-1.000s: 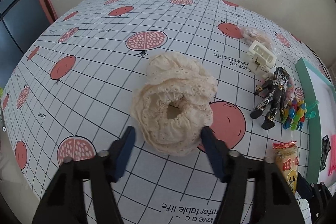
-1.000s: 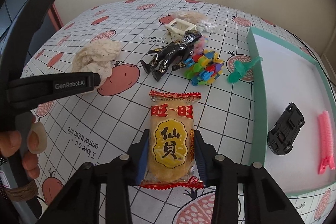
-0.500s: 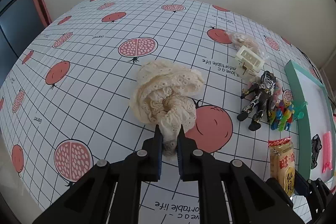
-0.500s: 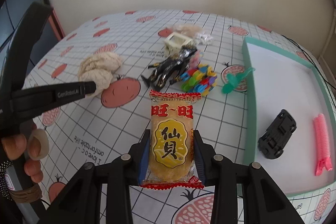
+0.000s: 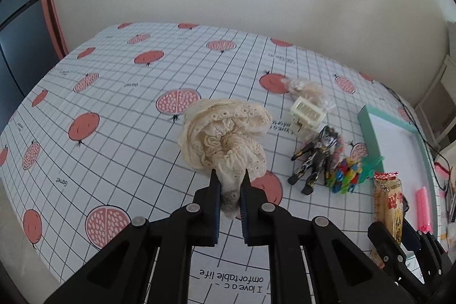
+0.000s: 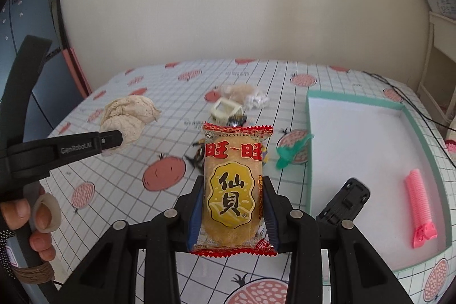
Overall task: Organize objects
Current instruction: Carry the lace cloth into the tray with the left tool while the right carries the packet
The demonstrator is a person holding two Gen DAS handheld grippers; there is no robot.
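My left gripper (image 5: 229, 184) is shut on the near edge of a cream lace scrunchie (image 5: 225, 138), which hangs lifted above the pomegranate-print tablecloth (image 5: 119, 116). The same scrunchie (image 6: 129, 116) shows at the left of the right wrist view, pinched at the tip of the left gripper (image 6: 114, 140). My right gripper (image 6: 232, 198) is shut on a yellow and red rice cracker packet (image 6: 232, 190), held off the table. That packet (image 5: 389, 207) also appears at the right edge of the left wrist view.
A mint-rimmed white tray (image 6: 309, 138) on the right holds a black toy car (image 6: 344, 204) and a pink hair roller (image 6: 419, 207). Mid-table lie a black figurine (image 5: 316, 158), colourful clips (image 5: 344, 175), a green clip (image 6: 293, 151), a cream plastic box (image 5: 306, 114) and a bagged snack (image 5: 305, 87).
The left gripper closed on the scrunchie's edge and lifted it off the cloth. The right gripper rose with the cracker packet, and both views tilted up toward the wall.
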